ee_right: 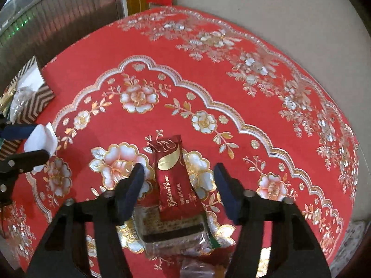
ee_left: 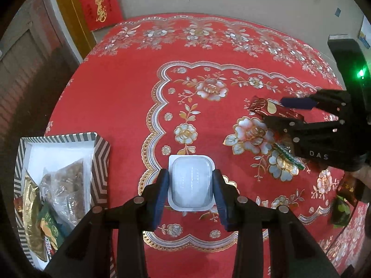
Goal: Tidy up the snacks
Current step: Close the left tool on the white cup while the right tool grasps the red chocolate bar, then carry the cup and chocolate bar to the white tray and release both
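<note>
My left gripper [ee_left: 190, 197] is shut on a white plastic cup snack [ee_left: 190, 183], its blue pads against both sides, above the red floral tablecloth. The cup also shows in the right wrist view [ee_right: 43, 139] between the left gripper's fingers. My right gripper [ee_right: 178, 190] is open, its fingers on either side of a dark red Golden Crown bar [ee_right: 175, 180] lying on the cloth. The bar rests partly on a clear-wrapped wafer pack [ee_right: 174, 231]. In the left wrist view the right gripper [ee_left: 285, 111] straddles the bar [ee_left: 266, 107].
A striped open box [ee_left: 102, 162] with several snack packets inside stands at the table's left edge; it also shows in the right wrist view [ee_right: 34, 102]. More wrapped snacks [ee_left: 343, 208] lie at the right edge. A wall and a red banner [ee_left: 99, 2] stand behind the round table.
</note>
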`<control>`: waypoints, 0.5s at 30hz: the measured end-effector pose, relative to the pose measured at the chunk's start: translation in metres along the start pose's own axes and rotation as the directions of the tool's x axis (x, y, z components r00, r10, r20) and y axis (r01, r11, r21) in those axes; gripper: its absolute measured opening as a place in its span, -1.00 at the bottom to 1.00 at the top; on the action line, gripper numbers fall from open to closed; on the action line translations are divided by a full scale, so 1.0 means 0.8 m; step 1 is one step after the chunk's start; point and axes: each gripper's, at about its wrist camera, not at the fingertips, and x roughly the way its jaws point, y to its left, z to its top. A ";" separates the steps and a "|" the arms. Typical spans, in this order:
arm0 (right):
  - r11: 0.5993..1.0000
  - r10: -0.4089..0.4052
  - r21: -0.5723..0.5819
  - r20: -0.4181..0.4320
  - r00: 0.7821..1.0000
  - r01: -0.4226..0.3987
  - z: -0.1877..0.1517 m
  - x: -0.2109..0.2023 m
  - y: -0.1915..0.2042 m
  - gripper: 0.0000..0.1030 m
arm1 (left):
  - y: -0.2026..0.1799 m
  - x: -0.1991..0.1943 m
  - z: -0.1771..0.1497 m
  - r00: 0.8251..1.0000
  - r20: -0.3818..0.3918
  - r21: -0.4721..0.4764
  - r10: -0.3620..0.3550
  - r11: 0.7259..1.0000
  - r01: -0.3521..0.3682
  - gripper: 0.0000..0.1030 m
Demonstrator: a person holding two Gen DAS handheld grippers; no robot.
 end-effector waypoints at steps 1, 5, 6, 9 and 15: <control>1.000 0.001 -0.002 -0.011 1.000 -0.001 -0.001 0.004 0.002 -0.31 | 0.000 0.001 -0.001 1.000 -0.003 0.000 -0.002 1.000 0.002 -0.26; 1.000 -0.027 0.006 0.010 1.000 0.027 -0.002 0.004 0.007 -0.45 | -0.003 0.000 -0.005 1.000 -0.005 0.006 -0.001 1.000 0.001 -0.26; 0.999 -0.038 0.009 0.022 0.999 0.038 -0.004 0.001 0.009 -0.46 | -0.003 0.000 -0.007 1.000 -0.003 0.006 -0.002 1.000 0.002 -0.26; 0.999 -0.038 0.036 0.069 0.997 0.036 -0.014 -0.015 0.016 -0.47 | -0.003 -0.006 -0.012 1.000 0.010 0.000 0.001 1.000 -0.001 -0.25; 0.997 -0.029 0.075 0.180 0.983 0.016 -0.045 -0.062 0.048 -0.47 | -0.007 -0.017 -0.031 0.999 0.035 0.002 0.014 1.000 -0.014 -0.26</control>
